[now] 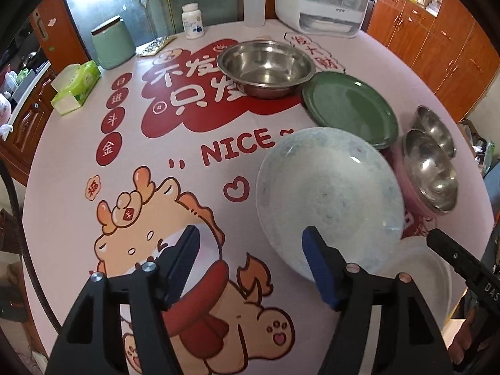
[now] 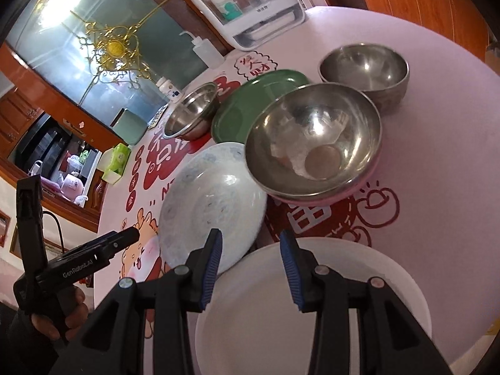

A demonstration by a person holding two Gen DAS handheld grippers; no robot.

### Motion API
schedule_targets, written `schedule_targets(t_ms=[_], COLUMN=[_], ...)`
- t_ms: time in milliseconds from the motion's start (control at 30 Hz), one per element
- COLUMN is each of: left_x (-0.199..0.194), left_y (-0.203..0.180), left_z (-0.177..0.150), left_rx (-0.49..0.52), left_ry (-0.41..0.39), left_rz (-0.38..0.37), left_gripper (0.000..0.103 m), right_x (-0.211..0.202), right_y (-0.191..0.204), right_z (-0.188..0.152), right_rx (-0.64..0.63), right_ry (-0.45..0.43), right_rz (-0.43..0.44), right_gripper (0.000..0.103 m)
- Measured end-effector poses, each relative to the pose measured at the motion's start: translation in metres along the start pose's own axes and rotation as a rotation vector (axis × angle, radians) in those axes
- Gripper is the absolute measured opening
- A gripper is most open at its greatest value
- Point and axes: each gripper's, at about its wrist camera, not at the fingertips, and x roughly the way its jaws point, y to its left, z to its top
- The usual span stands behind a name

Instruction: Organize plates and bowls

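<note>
A pale blue patterned plate (image 1: 328,193) lies flat on the printed tablecloth. My left gripper (image 1: 251,247) hangs open over its near left rim, with one finger above the plate and the other above the cloth. A white plate (image 2: 312,318) lies at the table's near edge. My right gripper (image 2: 251,245) is open just above its far rim, and its pads touch nothing. Behind these sit a green plate (image 1: 350,109), a wide steel basin (image 1: 265,65), a steel bowl (image 2: 312,137) nested in a pink bowl (image 2: 347,192), and a smaller steel bowl (image 2: 365,68).
Along the table's far side stand a tissue box (image 1: 76,86), a green canister (image 1: 112,43), a pill bottle (image 1: 192,20), a squeeze bottle (image 1: 253,7) and a white cabinet-like box (image 1: 325,0). Wooden cupboards (image 1: 437,40) ring the round table. A hand (image 2: 47,322) grips the left tool's handle.
</note>
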Motion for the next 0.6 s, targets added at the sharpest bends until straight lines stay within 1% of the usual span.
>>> schedule_targets(t_ms=[67,167,367,467,600], left_x=[0.011,0.025,0.044,0.052,0.061], left_y=[0.001,0.001,0.006,0.008,0.007], left_z=[0.003,0.006,0.012,0.015,0.018], left_rx=[-0.003,-0.008,-0.032,-0.048,-0.044], left_ry=[0.022,0.051,0.075,0.090,0.099], left_rz=[0.013,0.010,0.019,0.002,-0.015], left_gripper=[0.067,0.067,0.067,0.068,0.068], right_x=[0.006,0.014,0.028,0.033,0.040], right_y=[-0.001,-0.003,-0.006,-0.007,-0.006], right_z=[0.001,0.003,0.005,0.006,0.006], right_rx=[0.007,0.016,0.029,0.031,0.033], right_ry=[0.007,0.018,0.033,0.040,0.049], right_rz=[0.007,0.014,0.032,0.032,0.033], right_gripper=[0.039,0.039,0.039,0.039,0.039])
